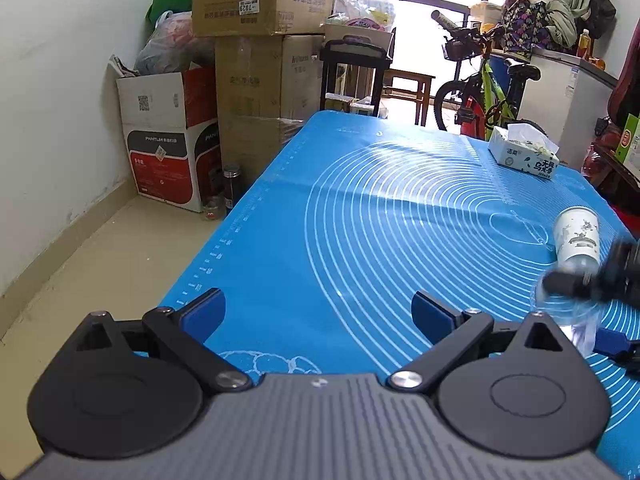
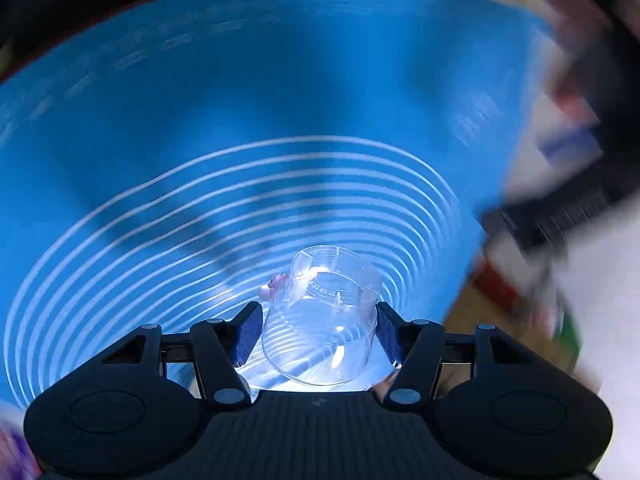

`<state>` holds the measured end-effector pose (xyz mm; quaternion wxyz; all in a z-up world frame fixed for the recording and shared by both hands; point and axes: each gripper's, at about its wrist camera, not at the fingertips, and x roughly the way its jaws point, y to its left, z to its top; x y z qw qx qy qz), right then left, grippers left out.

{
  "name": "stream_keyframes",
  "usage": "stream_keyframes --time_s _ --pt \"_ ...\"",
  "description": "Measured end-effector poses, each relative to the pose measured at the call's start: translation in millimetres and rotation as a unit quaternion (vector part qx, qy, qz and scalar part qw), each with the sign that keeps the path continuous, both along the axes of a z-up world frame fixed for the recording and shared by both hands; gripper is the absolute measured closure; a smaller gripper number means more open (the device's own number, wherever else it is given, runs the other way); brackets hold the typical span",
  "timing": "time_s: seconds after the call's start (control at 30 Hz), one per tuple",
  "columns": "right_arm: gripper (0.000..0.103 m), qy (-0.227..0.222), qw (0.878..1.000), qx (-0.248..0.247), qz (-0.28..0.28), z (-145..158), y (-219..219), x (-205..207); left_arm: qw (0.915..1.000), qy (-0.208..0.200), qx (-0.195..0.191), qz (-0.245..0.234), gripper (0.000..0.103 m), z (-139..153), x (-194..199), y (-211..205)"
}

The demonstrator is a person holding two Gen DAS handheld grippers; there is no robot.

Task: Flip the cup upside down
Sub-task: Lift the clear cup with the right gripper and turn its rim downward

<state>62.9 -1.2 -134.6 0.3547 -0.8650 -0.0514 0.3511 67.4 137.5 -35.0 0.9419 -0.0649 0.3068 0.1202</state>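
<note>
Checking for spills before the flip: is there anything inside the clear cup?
The clear cup, held between the right gripper fingers, looks empty; the blue mat shows through its walls. Glare hides part of its inside.

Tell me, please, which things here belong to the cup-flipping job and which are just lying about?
Part of the job:
clear cup
right gripper

Just lying about:
paper cup
tissue box
blue mat
left gripper, idle

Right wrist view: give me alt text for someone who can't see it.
A clear plastic cup sits clamped between the right gripper's blue pads, its closed base pointing away from the camera. Beneath it lies a blue mat with white concentric rings; the surroundings are motion-blurred.
</note>
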Motion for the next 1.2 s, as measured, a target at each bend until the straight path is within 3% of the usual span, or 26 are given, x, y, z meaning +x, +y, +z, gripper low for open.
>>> stream_keyframes --time_s 0.1,0.17,0.27,0.33,0.43,0.57,0.67,0.8,0.87,0.9,0.97,1.07,1.2 --pt "0.045 0.018 0.992 0.102 -0.065 14.3 4.8 2.0 1.0 -0.002 0.003 -0.004 0.005 2.1 1.4 -3.8" --pt "0.045 0.025 0.98 0.165 -0.107 24.1 4.2 8.8 1.0 -0.003 0.003 -0.007 0.005 2.7 2.5 -6.3" --pt "0.045 0.042 0.946 0.268 -0.177 44.7 -2.2 15.3 0.9999 -0.004 0.003 -0.013 0.005 3.5 3.8 -10.9" --pt "0.045 0.056 0.909 0.348 -0.222 54.5 -10.1 20.6 0.9998 -0.004 0.004 -0.018 0.005 4.2 5.0 -15.2" --pt "0.045 0.089 0.835 0.464 -0.283 83.3 -27.5 27.7 0.9996 -0.004 0.008 -0.027 0.005 4.7 6.6 -22.3" --pt "0.045 0.106 0.737 0.578 -0.333 106.9 -68.3 35.2 0.9991 -0.003 0.017 -0.04 0.005 5.9 10.1 -33.0" --pt "0.045 0.127 0.646 0.652 -0.376 109.3 -98.0 36.5 0.9987 -0.004 0.022 -0.047 0.005 6.8 10.9 -41.2" --pt "0.045 0.163 0.524 0.718 -0.429 89.2 -128.6 43.7 0.9981 -0.002 0.026 -0.056 0.005 7.3 11.9 -50.9" --pt "0.045 0.183 0.472 0.735 -0.451 80.7 -150.8 37.4 0.9978 -0.001 0.028 -0.061 0.005 6.7 11.9 -55.3" --pt "0.045 0.186 0.457 0.738 -0.46 74.0 -157.1 42.0 0.9976 0.0 0.029 -0.062 0.005 6.3 11.8 -57.2" --pt "0.045 0.186 0.441 0.737 -0.477 60.7 -159.9 46.6 0.9974 0.002 0.032 -0.065 0.005 5.5 11.9 -60.5" --pt "0.045 0.194 0.425 0.73 -0.499 46.5 -163.1 51.1 0.9971 0.003 0.034 -0.068 0.005 5.3 12.1 -64.4" --pt "0.045 0.207 0.416 0.717 -0.519 33.0 -150.6 64.4 0.997 0.005 0.035 -0.068 0.005 4.6 12.0 -67.7"
